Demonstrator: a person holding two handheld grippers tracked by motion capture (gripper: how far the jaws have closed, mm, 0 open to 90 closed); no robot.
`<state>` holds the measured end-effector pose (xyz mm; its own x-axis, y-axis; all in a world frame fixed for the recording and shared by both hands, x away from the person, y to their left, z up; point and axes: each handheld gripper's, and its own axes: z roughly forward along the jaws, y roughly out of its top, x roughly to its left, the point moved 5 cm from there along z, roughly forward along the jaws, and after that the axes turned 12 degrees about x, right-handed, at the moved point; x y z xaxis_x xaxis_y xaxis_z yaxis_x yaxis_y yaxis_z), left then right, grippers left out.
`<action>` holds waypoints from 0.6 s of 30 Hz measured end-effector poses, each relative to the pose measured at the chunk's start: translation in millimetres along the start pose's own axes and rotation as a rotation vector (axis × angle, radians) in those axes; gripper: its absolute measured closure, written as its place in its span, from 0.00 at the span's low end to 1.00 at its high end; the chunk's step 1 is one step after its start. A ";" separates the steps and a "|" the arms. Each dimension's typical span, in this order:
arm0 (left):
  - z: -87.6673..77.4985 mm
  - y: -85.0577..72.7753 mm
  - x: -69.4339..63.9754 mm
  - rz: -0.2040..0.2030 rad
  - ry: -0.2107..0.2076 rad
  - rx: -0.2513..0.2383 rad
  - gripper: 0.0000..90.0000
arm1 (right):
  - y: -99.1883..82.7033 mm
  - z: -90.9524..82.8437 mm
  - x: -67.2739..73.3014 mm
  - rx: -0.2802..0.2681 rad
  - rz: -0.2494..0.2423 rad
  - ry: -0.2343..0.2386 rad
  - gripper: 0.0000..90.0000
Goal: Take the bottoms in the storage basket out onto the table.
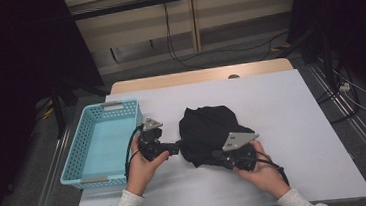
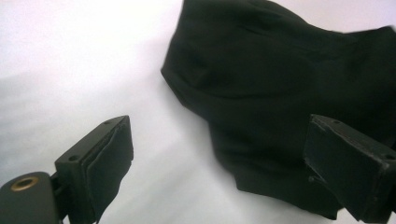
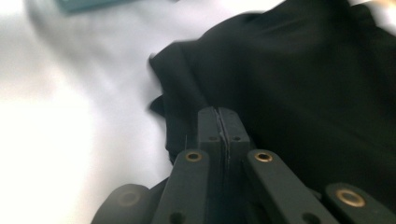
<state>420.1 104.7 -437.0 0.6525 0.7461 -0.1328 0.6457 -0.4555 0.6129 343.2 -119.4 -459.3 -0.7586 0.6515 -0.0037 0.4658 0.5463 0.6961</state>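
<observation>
High view: a black cloth (image 1: 206,131) lies bunched in a heap near the middle of the white table (image 1: 298,123), with a light blue basket (image 1: 82,149) at the left edge, well clear of it. The left gripper (image 1: 175,147) sits between basket and cloth, pointing right at the cloth's left edge, just beside it. The right gripper (image 1: 216,155) comes in from the near right, its tip at the near edge of the heap. In the left gripper view the left gripper (image 2: 219,163) has its jaws spread wide; the black cloth (image 2: 289,93) lies ahead and to the right, its near edge running in front of the right jaw, bare table showing between the pads, and nothing is gripped. In the right gripper view the right gripper (image 3: 219,126) has its two jaws pressed flat together, pads meeting along a thin seam, right at the edge of the black cloth (image 3: 303,84); whether a fold is pinched between them I cannot tell, dark on dark. A corner of the basket (image 3: 84,4) shows at the far left there.
</observation>
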 end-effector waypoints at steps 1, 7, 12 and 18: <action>-0.8 0.3 -0.3 0.000 -0.001 0.001 0.09 | -1.8 -5.8 -6.2 -0.013 0.016 -0.010 1.00; -2.5 0.5 -3.3 -0.005 -0.005 -0.003 0.09 | -16.2 -37.8 -46.1 -0.067 0.116 -0.138 1.00; -1.3 0.8 -6.7 0.010 -0.002 -0.001 0.09 | -33.1 -44.7 -67.3 -0.048 0.184 -0.172 1.00; -1.7 1.3 -6.9 0.012 -0.005 0.000 0.09 | -39.6 -41.9 -74.1 -0.008 0.194 -0.210 1.00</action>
<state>415.8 99.8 -434.0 0.6622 0.7381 -0.1294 0.6378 -0.4644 0.6145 361.9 -211.3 -456.5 -0.5443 0.8387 -0.0175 0.5891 0.3970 0.7038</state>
